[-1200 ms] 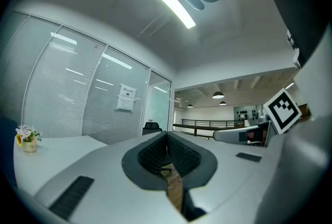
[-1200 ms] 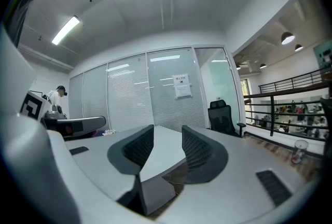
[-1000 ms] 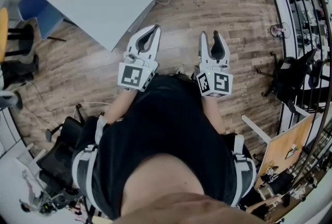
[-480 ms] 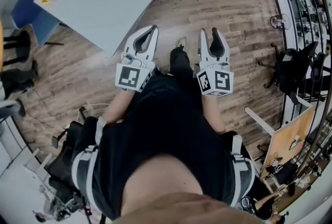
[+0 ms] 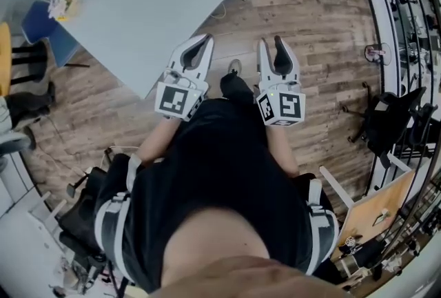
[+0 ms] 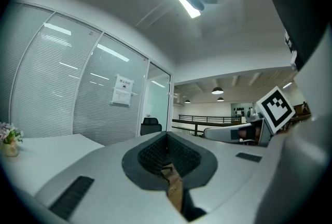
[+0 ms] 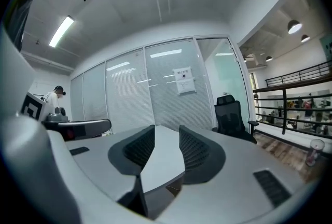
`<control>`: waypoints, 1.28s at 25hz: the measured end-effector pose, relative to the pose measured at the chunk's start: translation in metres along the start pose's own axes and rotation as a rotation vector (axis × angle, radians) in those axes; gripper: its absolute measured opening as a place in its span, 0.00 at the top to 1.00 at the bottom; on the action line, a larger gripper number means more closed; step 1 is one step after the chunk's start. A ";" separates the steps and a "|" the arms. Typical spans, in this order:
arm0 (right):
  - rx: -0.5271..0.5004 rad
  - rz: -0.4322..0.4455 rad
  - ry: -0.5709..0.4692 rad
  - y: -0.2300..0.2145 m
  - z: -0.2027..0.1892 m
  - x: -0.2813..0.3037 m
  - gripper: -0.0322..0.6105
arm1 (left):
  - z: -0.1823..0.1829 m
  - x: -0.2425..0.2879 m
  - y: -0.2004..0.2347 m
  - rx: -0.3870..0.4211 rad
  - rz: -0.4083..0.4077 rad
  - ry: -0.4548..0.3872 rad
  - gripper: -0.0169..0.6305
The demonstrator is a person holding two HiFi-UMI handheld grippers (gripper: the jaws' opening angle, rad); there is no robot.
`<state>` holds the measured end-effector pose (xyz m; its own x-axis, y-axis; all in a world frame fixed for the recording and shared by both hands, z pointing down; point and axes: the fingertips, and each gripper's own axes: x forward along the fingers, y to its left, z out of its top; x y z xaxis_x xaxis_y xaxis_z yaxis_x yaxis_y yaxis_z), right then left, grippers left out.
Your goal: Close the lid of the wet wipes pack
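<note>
Head view: left gripper (image 5: 200, 42) pinched together, empty; right gripper (image 5: 271, 45) spread, empty, jaws just narrowing slightly, beside the table (image 5: 151, 0).

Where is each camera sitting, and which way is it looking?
Head view: on the person's head, looking steeply down at floor and table; shows black shirt, left tongs, right tongs.
Left gripper view: on the left tongs, looking level along shut jaws at a glass wall; right tongs show at right.
Right gripper view: on the right tongs, looking along open, empty jaws that have just been closing slightly; left tongs show at left.
Shared: both gripper views see the wall notice and black chair.
</note>
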<state>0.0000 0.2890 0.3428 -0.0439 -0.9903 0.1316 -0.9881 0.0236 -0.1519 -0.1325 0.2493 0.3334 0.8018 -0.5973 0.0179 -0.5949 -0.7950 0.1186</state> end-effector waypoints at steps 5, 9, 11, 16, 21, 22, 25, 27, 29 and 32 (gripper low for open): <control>-0.018 0.047 0.010 -0.052 0.018 0.046 0.69 | 0.008 0.070 -0.001 0.023 0.015 0.015 0.94; -0.018 0.089 0.022 -0.085 0.027 0.079 0.69 | -0.001 0.112 0.008 0.056 0.024 0.058 0.94; -0.020 0.100 0.026 -0.097 0.031 0.093 0.69 | -0.001 0.126 0.017 0.068 0.035 0.071 0.94; -0.005 0.106 0.030 -0.117 0.038 0.117 0.69 | -0.002 0.153 0.036 0.103 0.043 0.111 0.94; -0.020 0.097 0.051 -0.133 0.038 0.156 0.69 | -0.008 0.198 0.065 0.139 -0.038 0.152 0.94; -0.022 0.095 0.060 -0.137 0.038 0.167 0.69 | -0.011 0.208 0.071 0.143 -0.070 0.168 0.94; -0.031 0.092 0.089 -0.149 0.035 0.200 0.69 | -0.022 0.243 0.093 0.185 -0.133 0.220 0.94; -0.037 0.090 0.106 -0.156 0.036 0.224 0.69 | -0.029 0.266 0.111 0.234 -0.161 0.259 0.94; -0.041 0.087 0.120 -0.164 0.039 0.249 0.69 | -0.037 0.292 0.129 0.288 -0.206 0.306 0.94; -0.024 0.085 0.148 -0.174 0.042 0.288 0.69 | -0.056 0.330 0.160 0.351 -0.267 0.401 0.94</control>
<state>0.1652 -0.0062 0.3658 -0.1467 -0.9538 0.2622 -0.9831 0.1113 -0.1452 0.0398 -0.0691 0.4137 0.8445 -0.3397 0.4139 -0.2982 -0.9404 -0.1635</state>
